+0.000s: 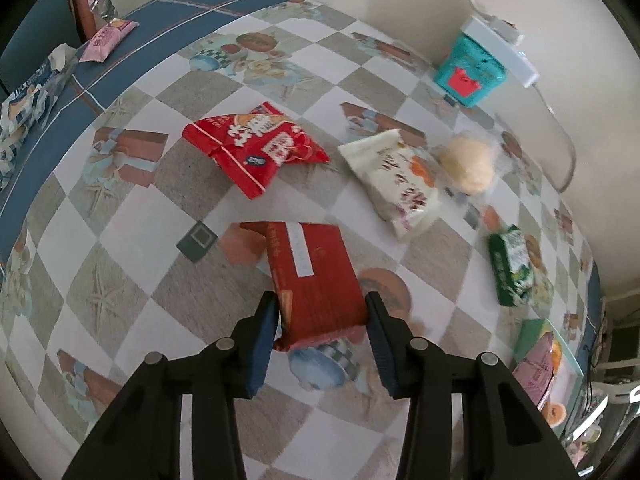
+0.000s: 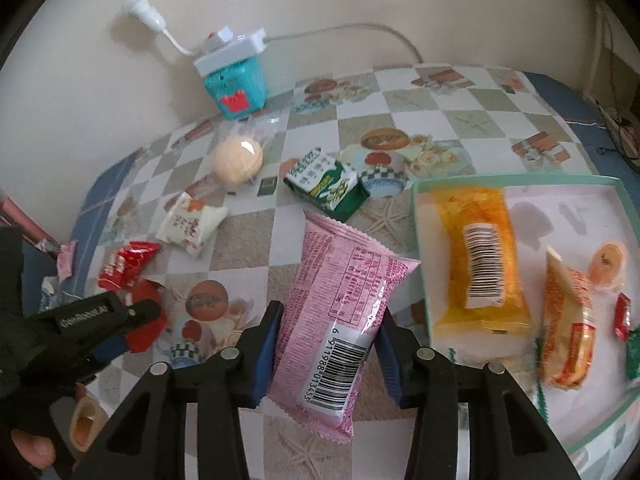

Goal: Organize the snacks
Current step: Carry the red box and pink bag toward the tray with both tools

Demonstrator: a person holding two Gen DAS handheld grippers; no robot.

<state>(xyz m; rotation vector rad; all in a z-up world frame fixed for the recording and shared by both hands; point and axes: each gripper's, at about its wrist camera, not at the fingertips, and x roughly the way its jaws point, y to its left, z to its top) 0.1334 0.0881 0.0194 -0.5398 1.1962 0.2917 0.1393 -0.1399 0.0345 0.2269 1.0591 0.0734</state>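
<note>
The left gripper (image 1: 322,312) has its fingers (image 1: 264,320) partly closed, clamping a red snack packet (image 1: 316,280) by its near end, above the checkered surface (image 1: 120,240). The right gripper (image 2: 330,332) likewise grips a pink snack packet (image 2: 340,300), just left of the tray (image 2: 424,264).

Both of my wrist feeds are evenly lit by soft, daylight-like light, a little washed out. Shadows on the surface (image 1: 132,216) are faint and soft-edged. A small bright glare spot sits on the wrapped round bun (image 2: 238,157). Fisheye bending curves the checks hard toward the black corners. I see slight motion smear on the orange packet (image 2: 482,256) and nearby wrappers.
</note>
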